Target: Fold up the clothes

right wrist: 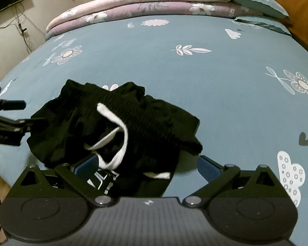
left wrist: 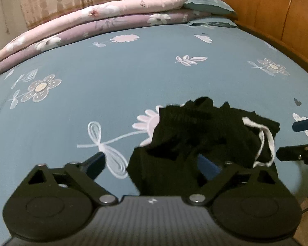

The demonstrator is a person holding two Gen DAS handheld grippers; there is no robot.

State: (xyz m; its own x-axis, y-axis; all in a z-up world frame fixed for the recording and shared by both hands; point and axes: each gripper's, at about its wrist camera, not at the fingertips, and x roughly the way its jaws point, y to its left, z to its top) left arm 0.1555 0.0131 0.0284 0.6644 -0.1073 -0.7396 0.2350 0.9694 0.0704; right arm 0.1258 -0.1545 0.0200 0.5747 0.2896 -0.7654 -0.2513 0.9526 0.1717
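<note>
Black shorts (right wrist: 117, 127) bunched on the bed (right wrist: 195, 71), waistband running left-right, both grippers (left wrist: 152, 162) (right wrist: 147, 164) wide open, gripping nothing

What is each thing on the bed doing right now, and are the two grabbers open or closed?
Black fabric shorts: crumpled in a heap on the bed, not folded.
White drawstring cord: loose, looped across the shorts.
Left gripper: open, cloth between its fingers.
Right gripper: open, cloth between its fingers.
Pink and purple floral quilts: folded, stacked at the far edge.
Blue flowered bedsheet: spread flat.
</note>
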